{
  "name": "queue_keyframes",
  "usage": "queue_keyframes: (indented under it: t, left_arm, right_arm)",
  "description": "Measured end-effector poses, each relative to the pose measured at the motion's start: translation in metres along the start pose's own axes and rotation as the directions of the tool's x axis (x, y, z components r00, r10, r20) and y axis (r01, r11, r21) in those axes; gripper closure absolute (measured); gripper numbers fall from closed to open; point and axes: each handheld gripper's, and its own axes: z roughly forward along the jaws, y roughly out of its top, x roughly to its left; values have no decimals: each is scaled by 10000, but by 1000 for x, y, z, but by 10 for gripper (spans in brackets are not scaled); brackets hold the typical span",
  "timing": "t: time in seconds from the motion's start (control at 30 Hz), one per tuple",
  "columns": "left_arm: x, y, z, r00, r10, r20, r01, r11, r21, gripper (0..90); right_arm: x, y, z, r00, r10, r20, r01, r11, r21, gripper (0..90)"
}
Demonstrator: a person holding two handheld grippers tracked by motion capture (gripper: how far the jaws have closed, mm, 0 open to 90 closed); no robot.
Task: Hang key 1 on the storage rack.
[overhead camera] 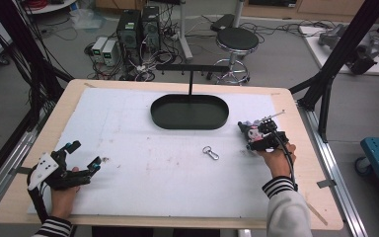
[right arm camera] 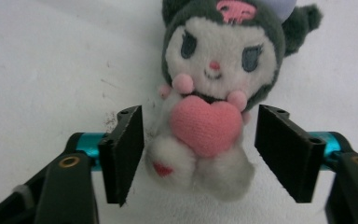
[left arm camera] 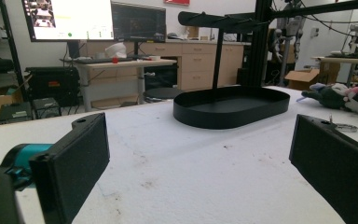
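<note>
Right gripper view, right claw [right arm camera: 198, 149] half-open astride plush toy [right arm camera: 214, 93], pads not touching, toy's ear tops cut off

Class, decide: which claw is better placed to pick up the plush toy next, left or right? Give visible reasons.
Right. The right claw already straddles the plush toy, its pads either side and not yet pressing. The left claw sits open at the table's far side.

The high view is looking down; both gripper views are sitting low, sharing the plush toy [right arm camera: 209, 93] at three o'clock.
</note>
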Motion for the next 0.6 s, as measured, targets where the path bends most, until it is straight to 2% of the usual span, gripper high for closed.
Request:
queue_keyframes:
  t: [0.17, 0.27, 0.33, 0.37, 0.6]
  left_arm:
    - [0, 0, 0, 10000, 10, -6, -10, 10000, -10, 53]
    - [0, 0, 0, 10000, 7, -6, -7, 10000, -13, 53]
    - [0, 0, 0, 10000, 20, -2, -20, 10000, -9, 53]
    - [0, 0, 0, 10000, 20, -2, -20, 10000, -9, 53]
    - [0, 0, 0, 10000, 6, -5, -6, 10000, -8, 53]
  right_arm:
    - [1, 0, 5, 9999, -84, 93, 80, 9991, 410, 387]
    - [2, 1, 5, 10000, -42, 69, 39, 9991, 432, 459]
    - [1, 1, 6, 9999, -136, 73, 132, 9989, 447, 478]
    - [1, 2, 6, 10000, 21, 52, -24, 9989, 470, 489]
    - [-2, 1, 5, 9999, 83, -74, -79, 9987, 509, 538]
